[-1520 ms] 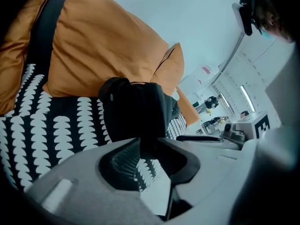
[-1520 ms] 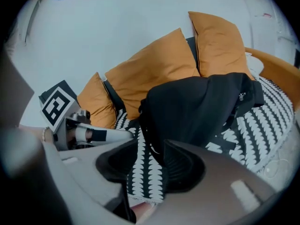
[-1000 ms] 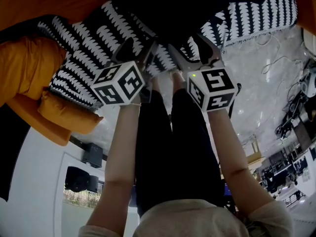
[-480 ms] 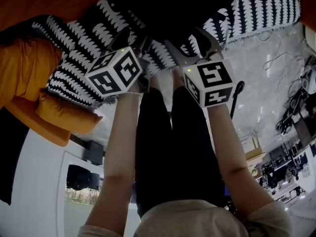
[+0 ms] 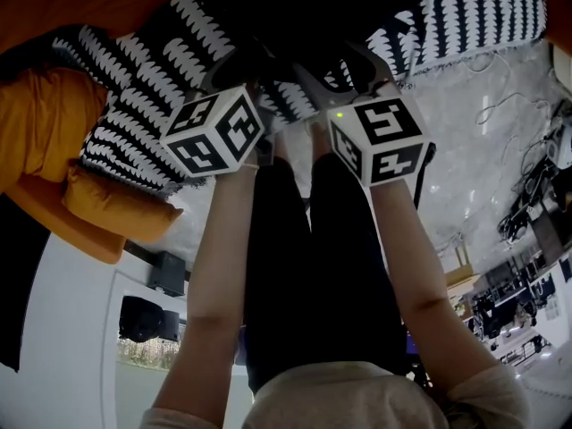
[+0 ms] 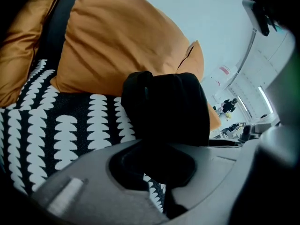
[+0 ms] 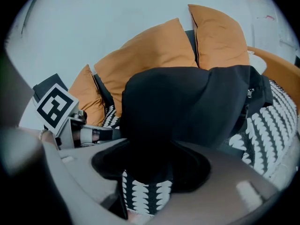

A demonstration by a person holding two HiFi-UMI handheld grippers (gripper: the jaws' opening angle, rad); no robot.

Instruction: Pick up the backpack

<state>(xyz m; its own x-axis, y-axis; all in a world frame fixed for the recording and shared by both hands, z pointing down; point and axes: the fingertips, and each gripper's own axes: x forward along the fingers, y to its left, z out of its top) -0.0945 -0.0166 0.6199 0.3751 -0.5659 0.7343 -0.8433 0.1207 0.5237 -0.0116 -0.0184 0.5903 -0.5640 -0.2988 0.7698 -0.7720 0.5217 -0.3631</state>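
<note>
Cushions (image 5: 45, 132) of orange, satin-smooth cloth slump at the left, plump and rounded, against a cover (image 5: 134, 105) of black weave set with rows of white scallops. On that cover, in the middle, sits the backpack (image 6: 164, 107) — a black, matte lump of soft cloth, folded over on itself with no hard edge showing. The left gripper (image 6: 154, 165) has just clamped tight on a fold at the bag's near side. Beside it, the right gripper (image 7: 150, 165) has its jaws wide and only just beginning to close, with a thick roll of the same black fabric between them, not yet visibly squeezed. The bag looks limp and probably light. It is likely to sag and stretch between two holds rather than rise as one piece, so a bunched fold or a strap — thick enough not to slide from the pads — seems better purchase than flat cloth. Pale, glossy floor (image 5: 483, 132) lies at the far right.
</note>
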